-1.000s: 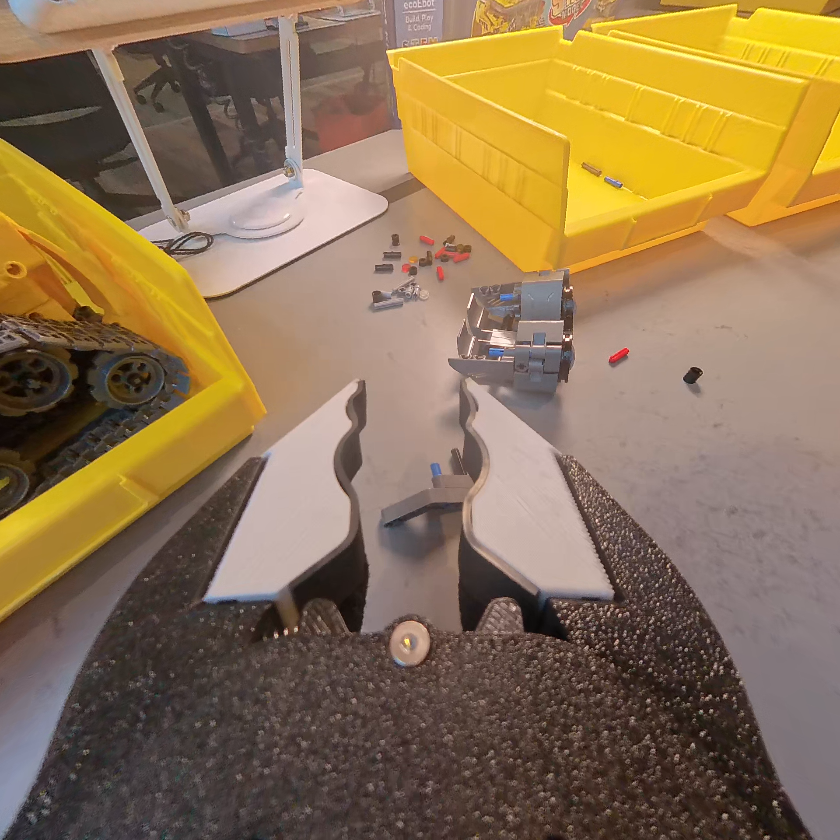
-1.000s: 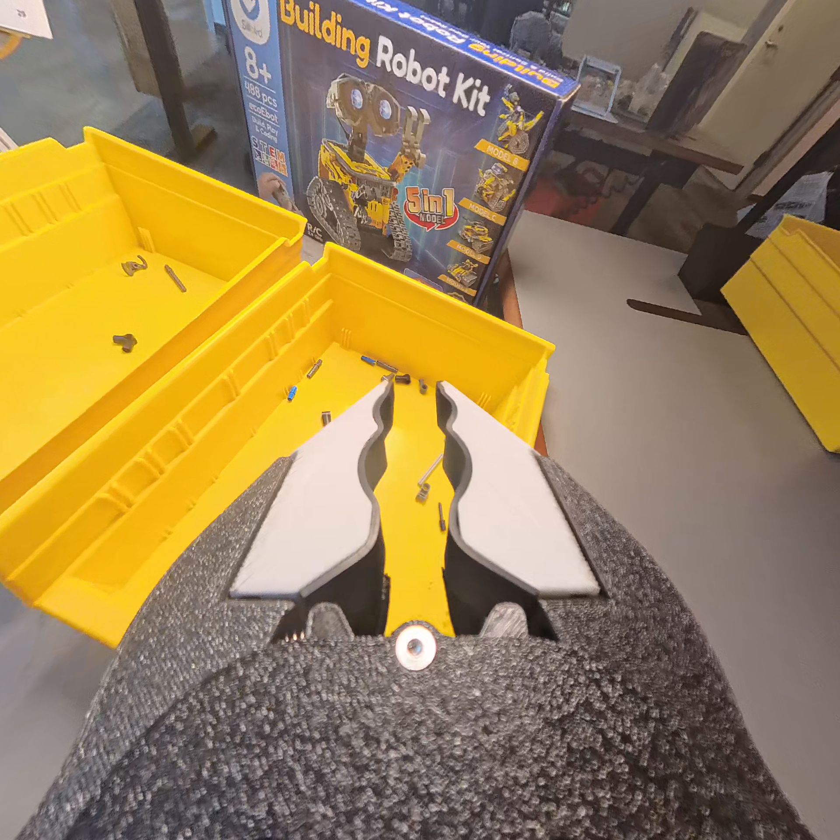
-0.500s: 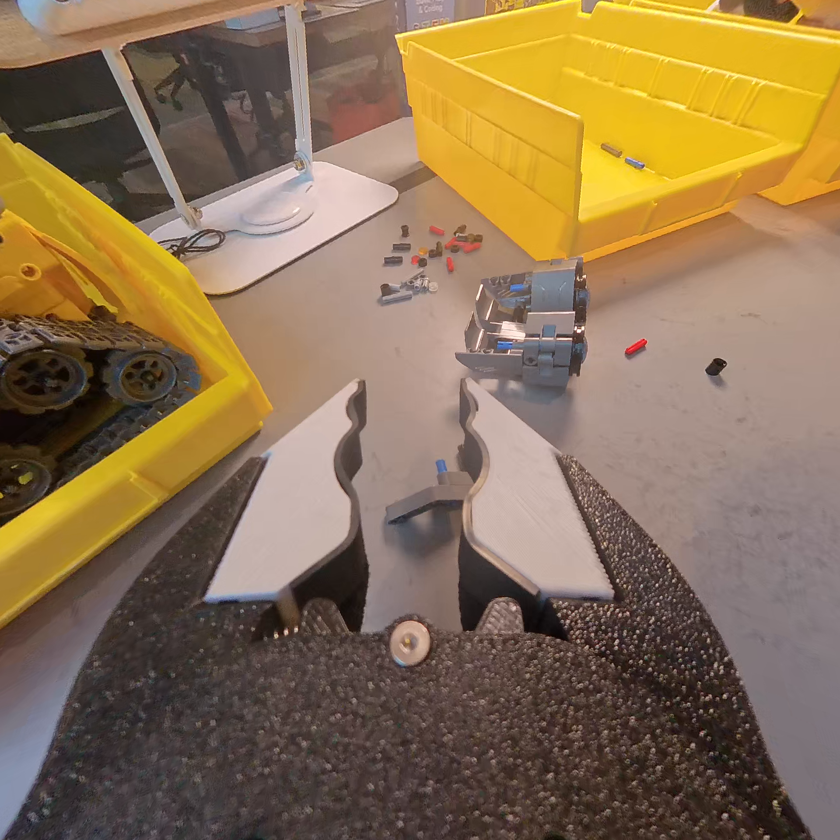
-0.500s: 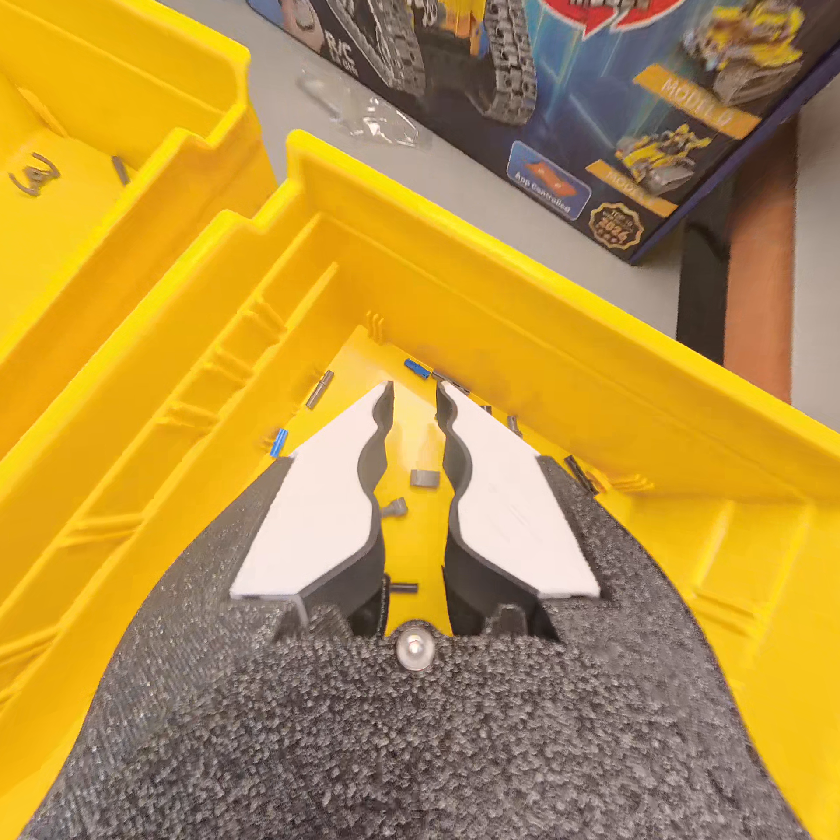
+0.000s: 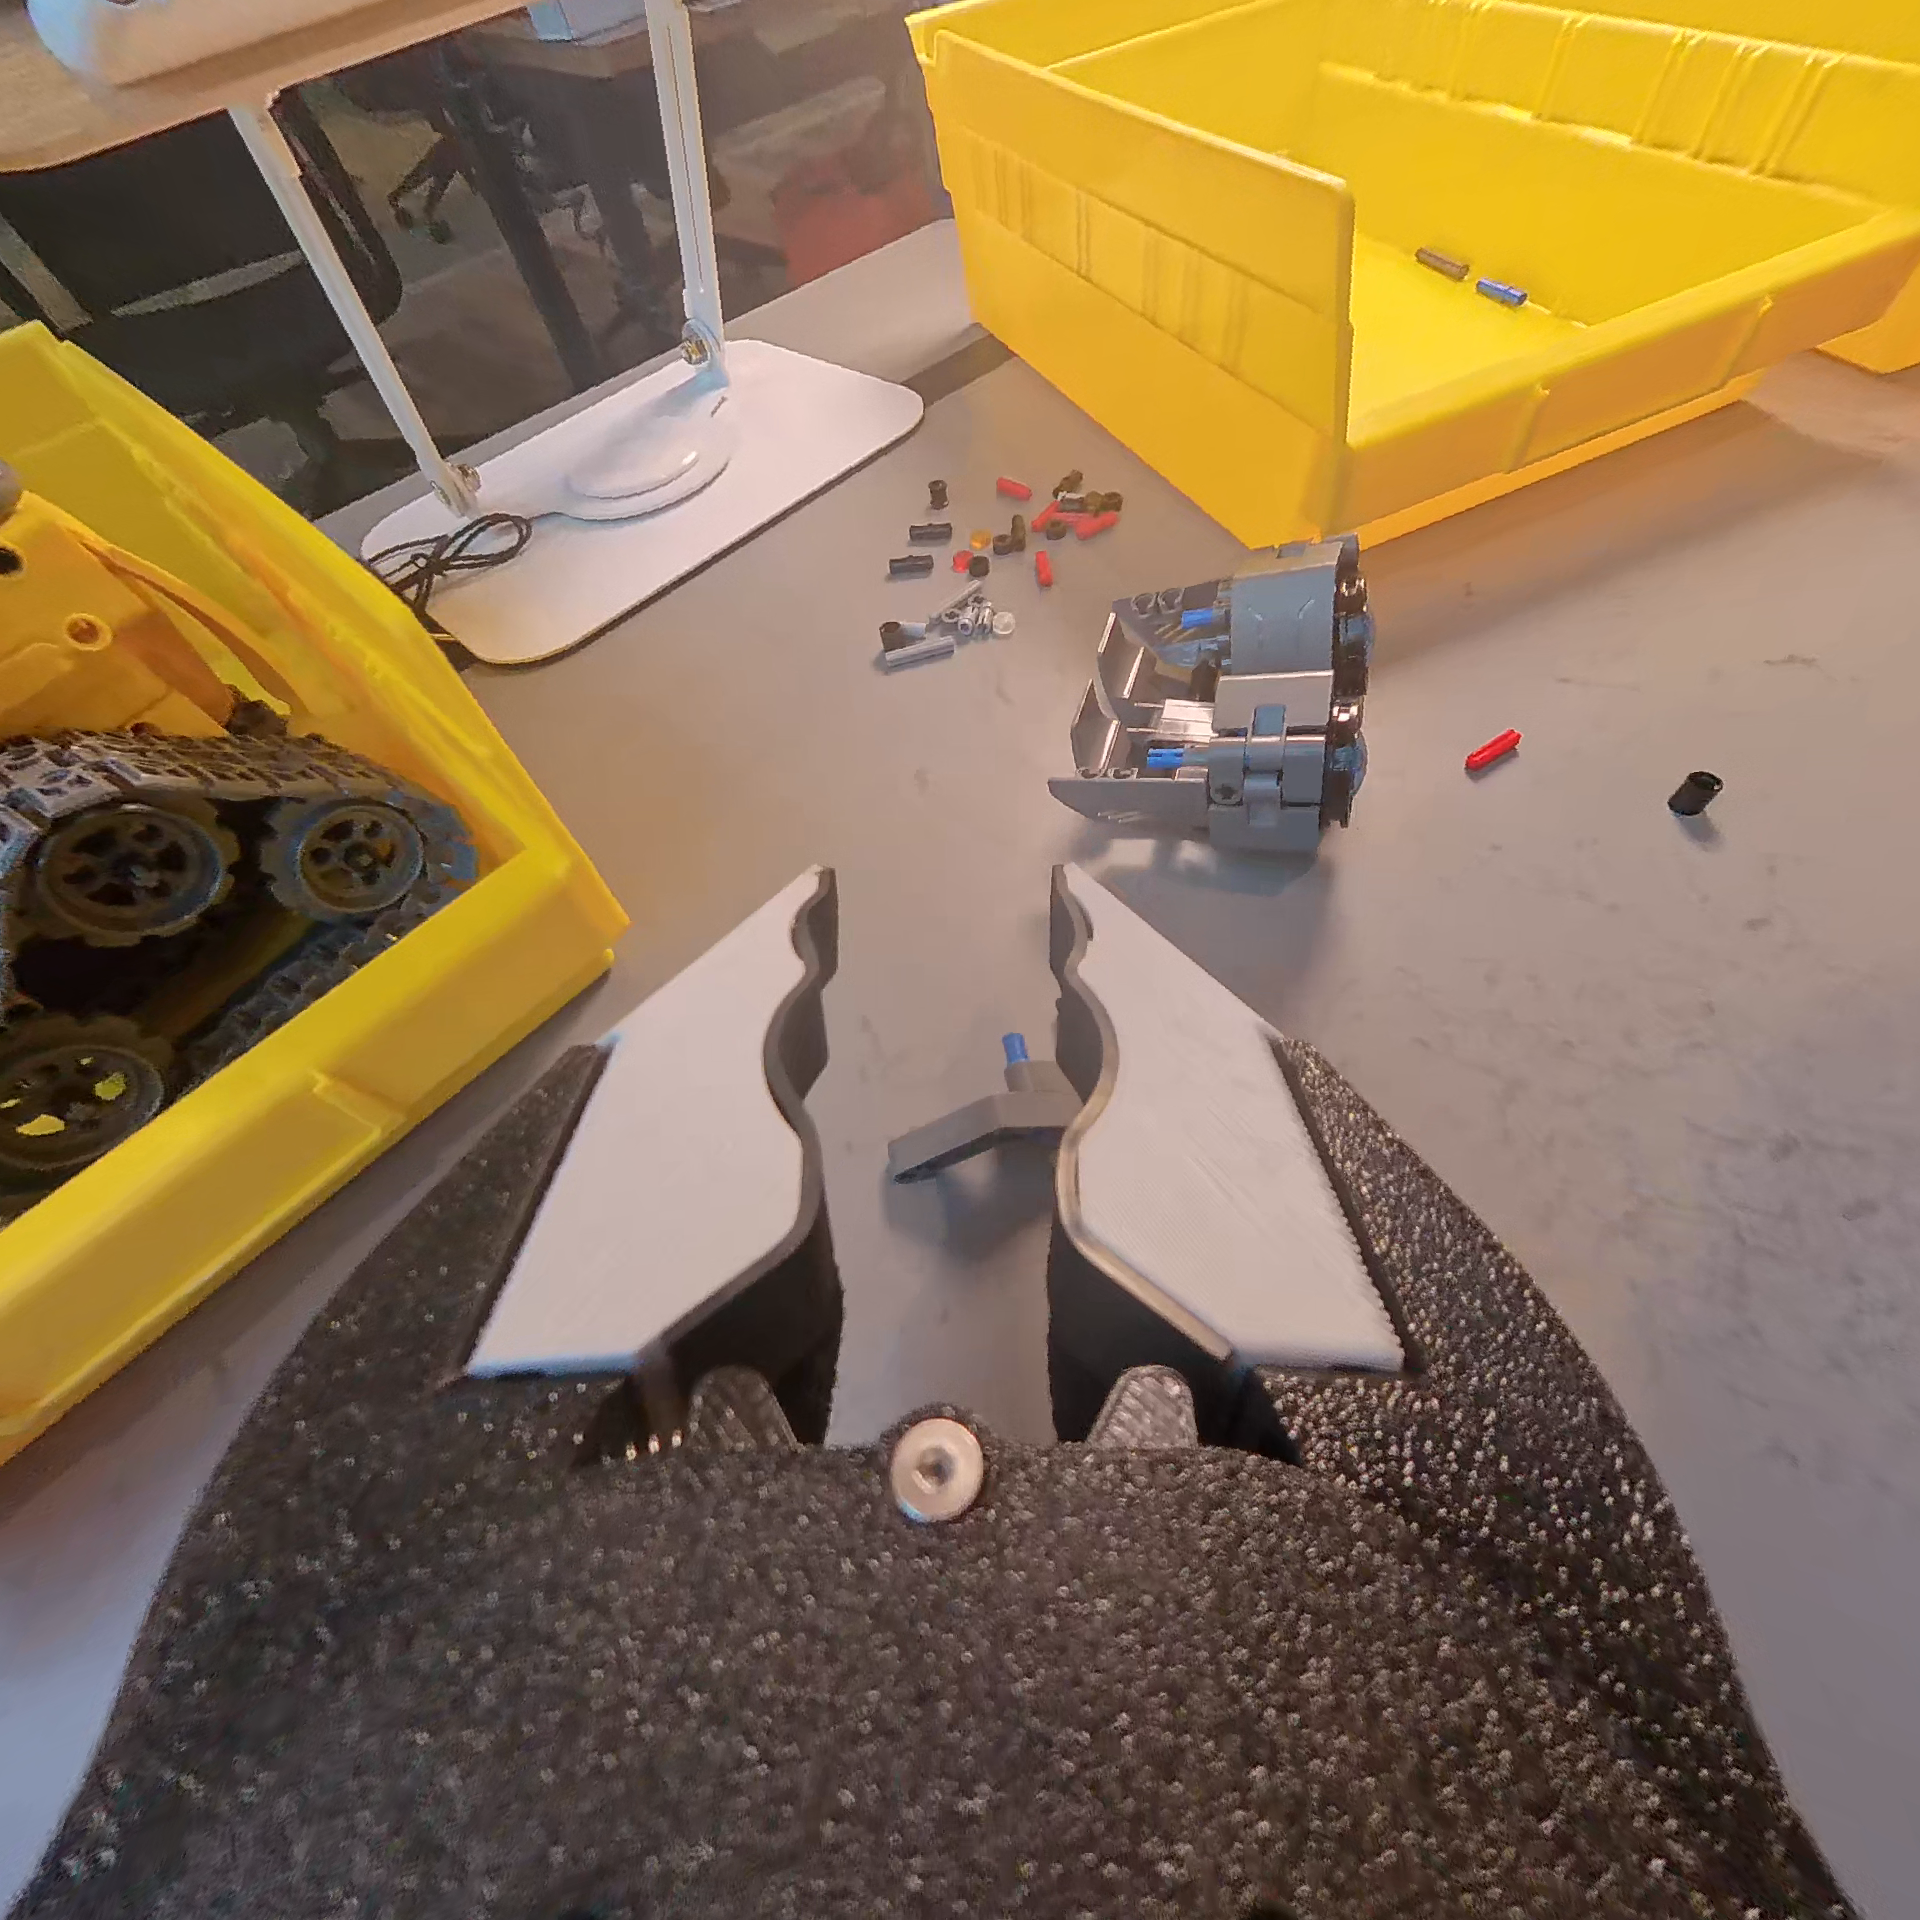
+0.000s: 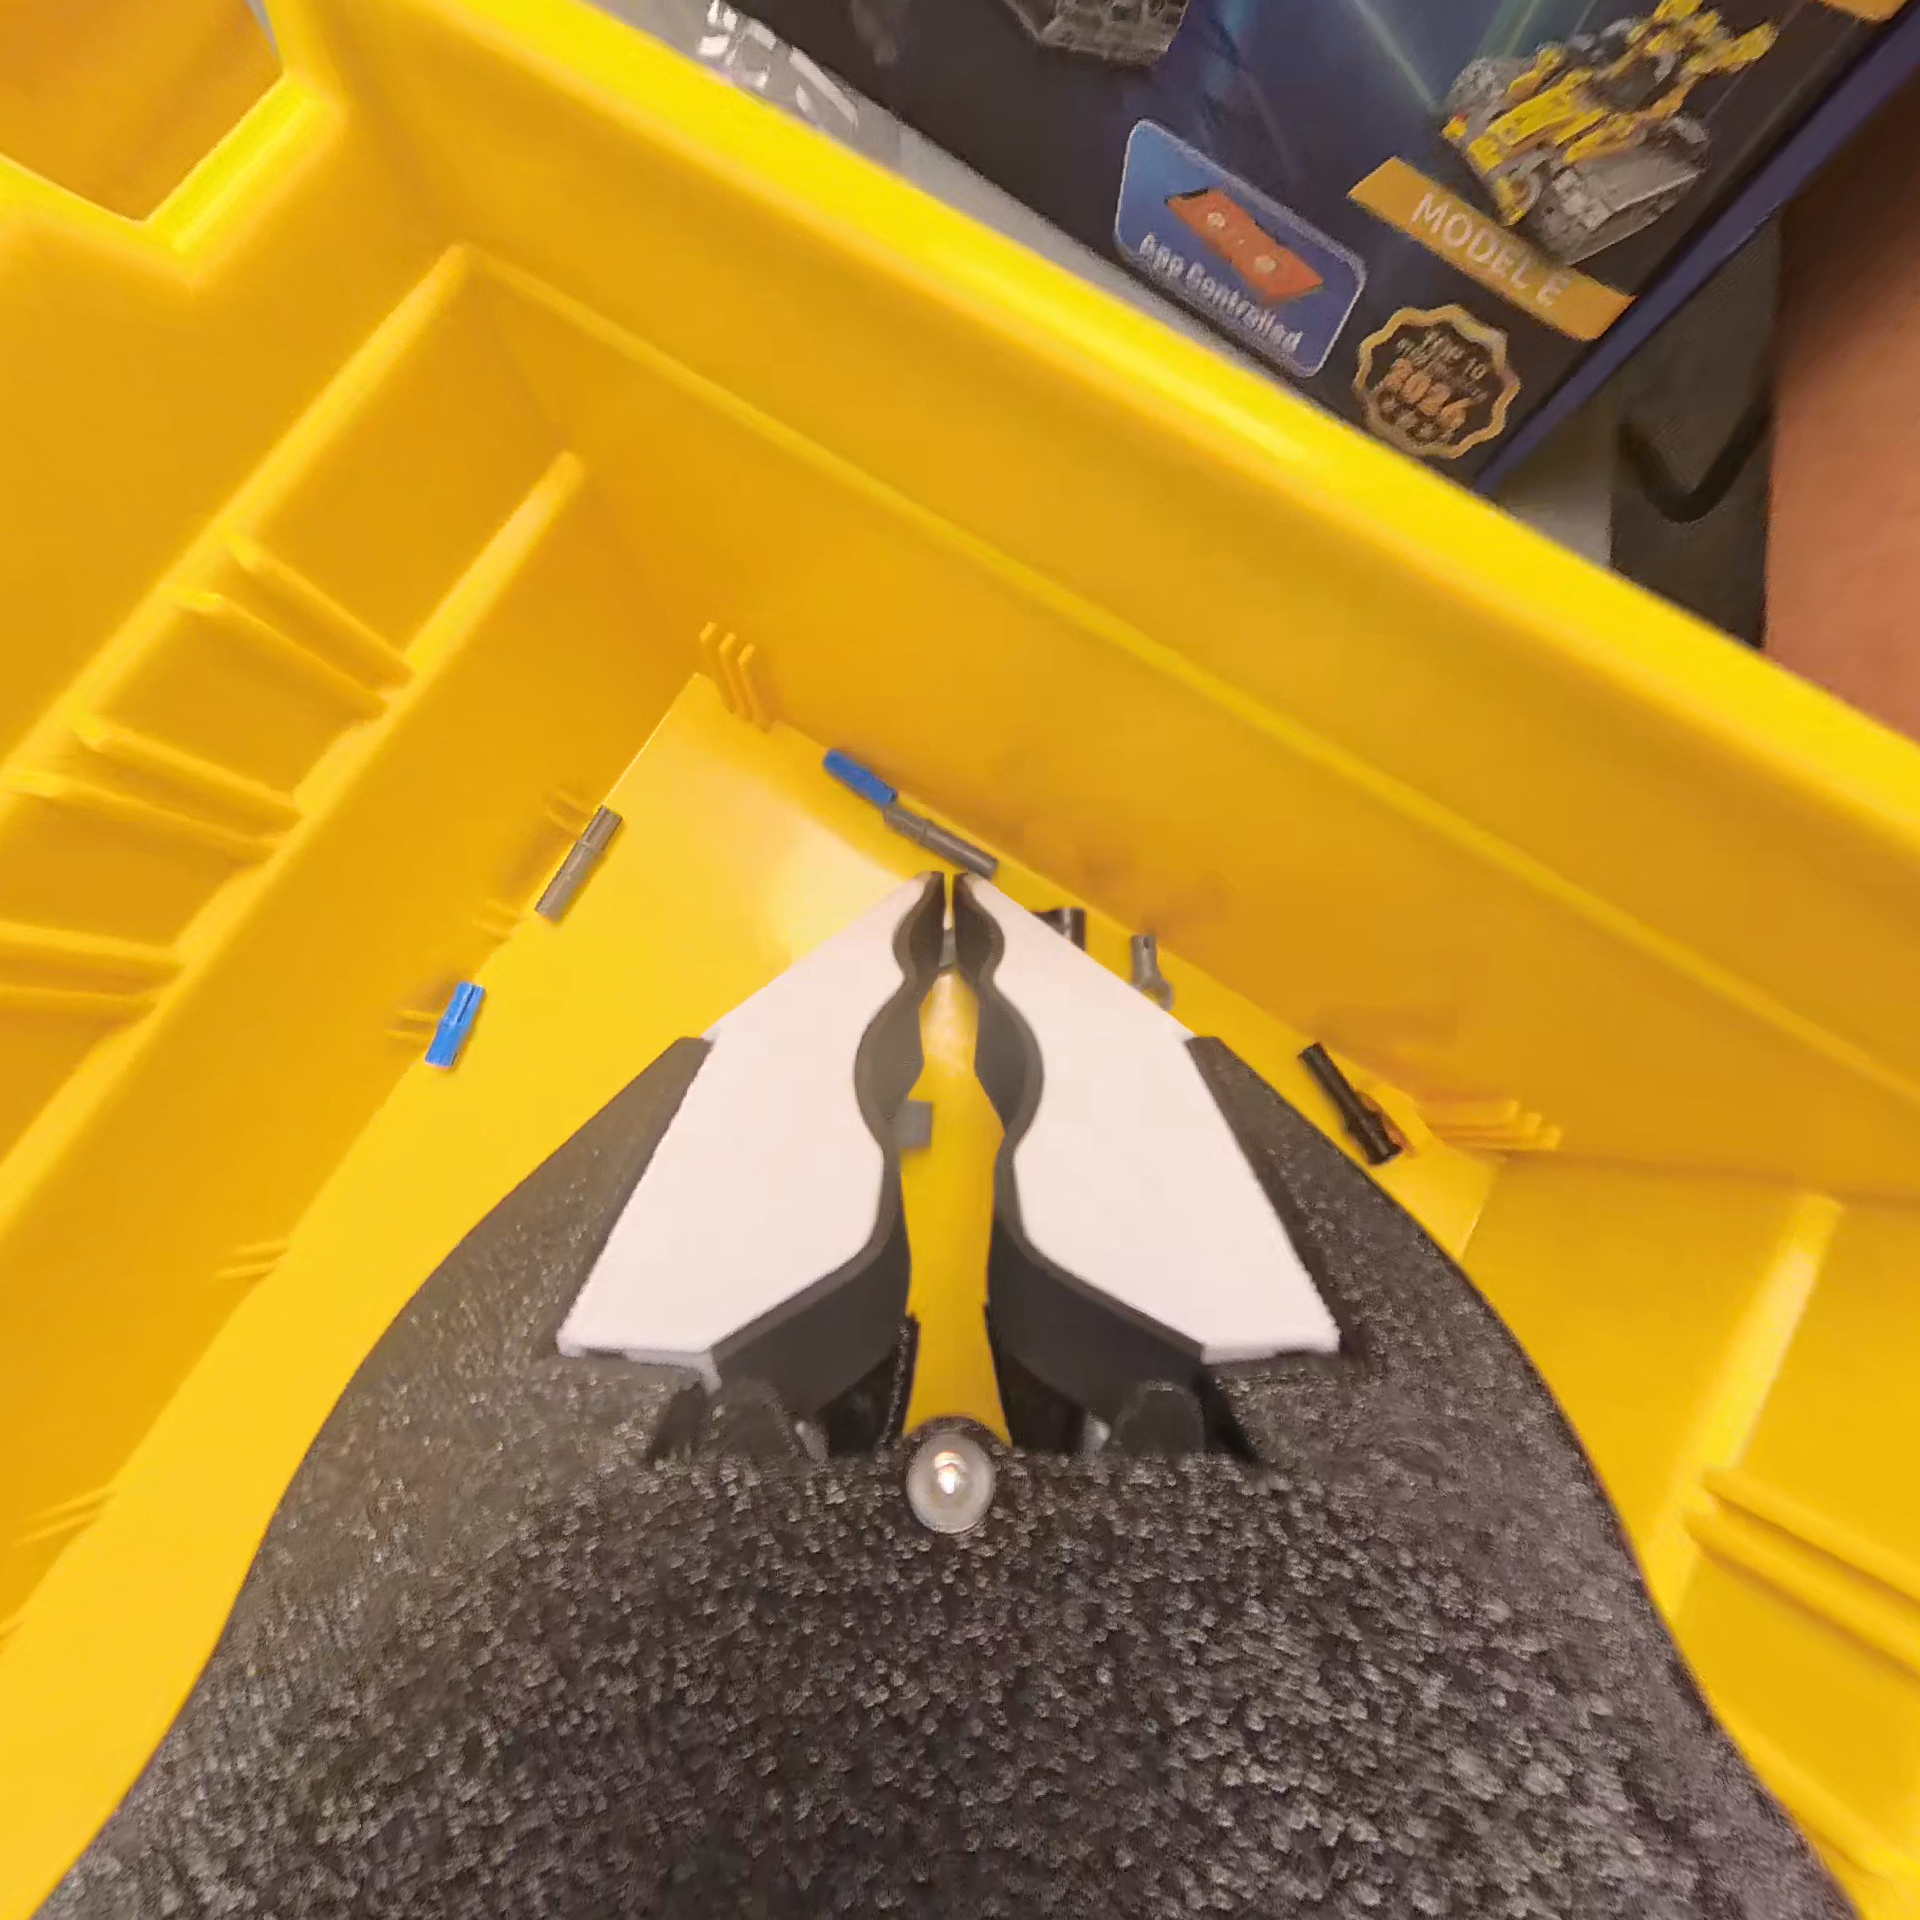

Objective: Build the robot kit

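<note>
My left gripper is open and low over the grey table. A small grey angled piece with a blue pin lies between its fingers, against the right finger. A grey block assembly lies just ahead to the right. My right gripper is down inside a yellow bin, near its far corner. Its tips are almost together, shut on a thin grey piece that shows only as a sliver. Another small grey part lies on the bin floor, half hidden by the left finger.
In the left wrist view, a yellow bin at left holds a tracked vehicle, with another yellow bin behind. Small loose parts, a red pin, a black piece and a lamp base stand around. The right gripper's bin holds blue pins and a black pin, with a printed box beyond. One gripper's finger ends stand about 55 cm off the other's.
My right gripper has dropped into the yellow bin towards its far corner and its fingers have closed. My left gripper has drifted slightly and stays open around the grey angled piece.
</note>
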`<state>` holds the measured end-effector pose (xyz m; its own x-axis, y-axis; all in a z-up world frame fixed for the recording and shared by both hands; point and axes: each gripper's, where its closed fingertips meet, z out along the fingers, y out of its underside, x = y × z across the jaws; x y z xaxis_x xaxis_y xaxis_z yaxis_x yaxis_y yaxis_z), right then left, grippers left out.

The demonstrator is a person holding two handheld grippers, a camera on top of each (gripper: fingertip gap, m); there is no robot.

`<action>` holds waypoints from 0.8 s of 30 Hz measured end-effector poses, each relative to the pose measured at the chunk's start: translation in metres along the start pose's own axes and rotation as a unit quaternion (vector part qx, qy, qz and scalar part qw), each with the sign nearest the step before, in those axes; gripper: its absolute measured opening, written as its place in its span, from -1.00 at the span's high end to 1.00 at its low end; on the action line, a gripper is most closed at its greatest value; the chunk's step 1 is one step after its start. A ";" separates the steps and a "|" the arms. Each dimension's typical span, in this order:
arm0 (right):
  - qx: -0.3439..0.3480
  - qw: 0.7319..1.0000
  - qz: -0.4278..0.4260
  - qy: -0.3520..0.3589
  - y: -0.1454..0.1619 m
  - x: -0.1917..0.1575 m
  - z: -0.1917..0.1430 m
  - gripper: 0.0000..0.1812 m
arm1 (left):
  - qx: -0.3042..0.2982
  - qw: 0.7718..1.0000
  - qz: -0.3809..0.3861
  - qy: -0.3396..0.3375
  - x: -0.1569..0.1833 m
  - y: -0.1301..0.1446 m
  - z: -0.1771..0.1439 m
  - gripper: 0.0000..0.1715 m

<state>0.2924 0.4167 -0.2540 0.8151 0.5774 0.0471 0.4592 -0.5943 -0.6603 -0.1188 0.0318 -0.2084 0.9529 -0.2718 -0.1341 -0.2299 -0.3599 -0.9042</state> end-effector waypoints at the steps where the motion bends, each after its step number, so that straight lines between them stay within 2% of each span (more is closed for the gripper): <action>1: -0.004 1.000 0.000 -0.010 0.002 -0.003 -0.001 1.00 | 0.000 1.000 0.001 0.000 0.000 0.000 0.000 0.53; 4: -0.029 0.998 -0.017 -0.052 0.010 -0.015 -0.009 1.00 | 0.002 1.000 -0.001 0.003 0.000 0.000 -0.001 0.53; 6: -0.021 0.998 -0.025 -0.060 0.008 -0.018 -0.014 0.98 | 0.003 1.000 -0.005 0.005 0.000 0.000 -0.001 0.53; 11: 0.001 0.998 -0.016 -0.056 -0.003 -0.013 -0.010 0.68 | 0.002 1.000 -0.004 0.008 0.001 0.000 -0.001 0.53; 13: -0.009 0.998 -0.026 -0.065 0.000 -0.016 -0.004 0.64 | 0.004 1.000 -0.004 0.008 0.001 -0.001 -0.001 0.53; 24: -0.027 0.990 -0.094 -0.097 0.005 -0.026 -0.006 0.84 | 0.004 1.000 -0.011 0.010 -0.001 0.000 -0.003 0.53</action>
<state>0.2757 0.3950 -0.2543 0.6323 0.7745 0.0166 0.6189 -0.4921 -0.6122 -0.1206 0.0296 -0.2072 0.9535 -0.2822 -0.1057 -0.2071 -0.3591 -0.9100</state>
